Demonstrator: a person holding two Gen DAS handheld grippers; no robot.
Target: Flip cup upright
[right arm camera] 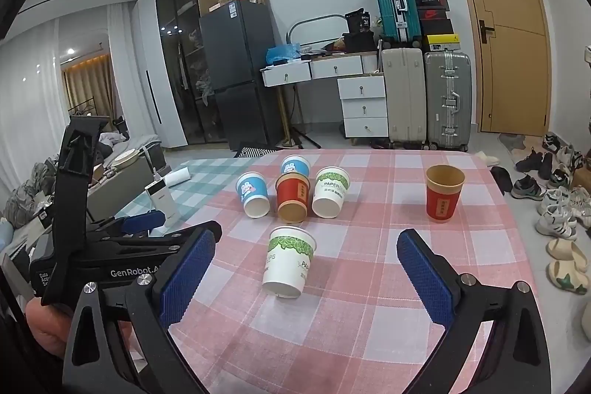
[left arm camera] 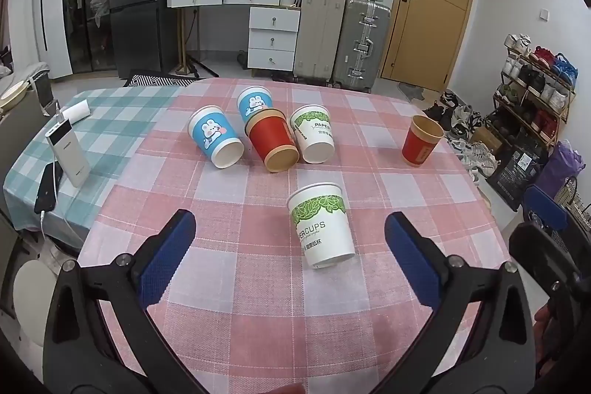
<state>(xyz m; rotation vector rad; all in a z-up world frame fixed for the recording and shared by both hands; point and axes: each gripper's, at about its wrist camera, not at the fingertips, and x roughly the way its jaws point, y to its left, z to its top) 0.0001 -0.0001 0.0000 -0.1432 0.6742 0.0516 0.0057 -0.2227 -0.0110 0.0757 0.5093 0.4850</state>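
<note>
With both the left gripper (left arm camera: 290, 246) and right gripper (right arm camera: 306, 268) spread wide and empty, the near green-leaf cup (left arm camera: 321, 226), apparently upside down mid-table, risks crushing or skidding away under a hard pinch

We hold our left gripper (left arm camera: 290, 253) wide open, low above the worktop (left arm camera: 258, 301). Our right gripper (right arm camera: 306, 272) gapes equally wide above that worktop, empty, just right of the left.

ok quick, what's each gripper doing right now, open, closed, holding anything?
Left gripper: jaws open, holding nothing.
Right gripper: jaws open, holding nothing.
</note>
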